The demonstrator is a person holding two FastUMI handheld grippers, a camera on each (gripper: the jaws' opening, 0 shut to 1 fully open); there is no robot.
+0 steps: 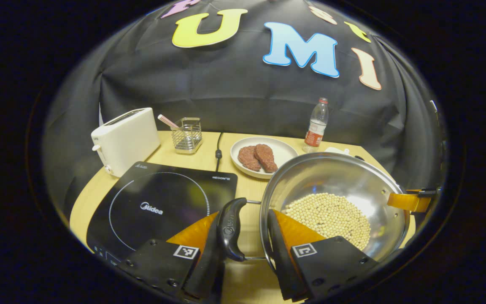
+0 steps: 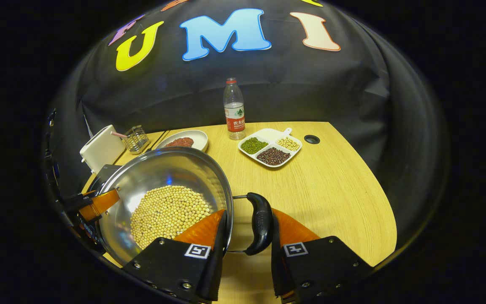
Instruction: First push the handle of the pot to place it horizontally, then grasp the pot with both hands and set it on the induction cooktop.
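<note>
The left gripper (image 1: 245, 236) straddles the pot's (image 1: 331, 185) black side handle (image 1: 231, 228); the induction cooktop (image 1: 158, 202) lies just beside on the counter (image 1: 209, 158).

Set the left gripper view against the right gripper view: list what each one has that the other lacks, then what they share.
Left gripper view: the induction cooktop with its ringed face, and the pot handle between the fingers of the left gripper.
Right gripper view: the divided dish with three kinds of beans, the table hole, and the opposite pot handle inside the right gripper.
Shared: the pot of pale beans, toaster, bottle, plate with meat.
</note>
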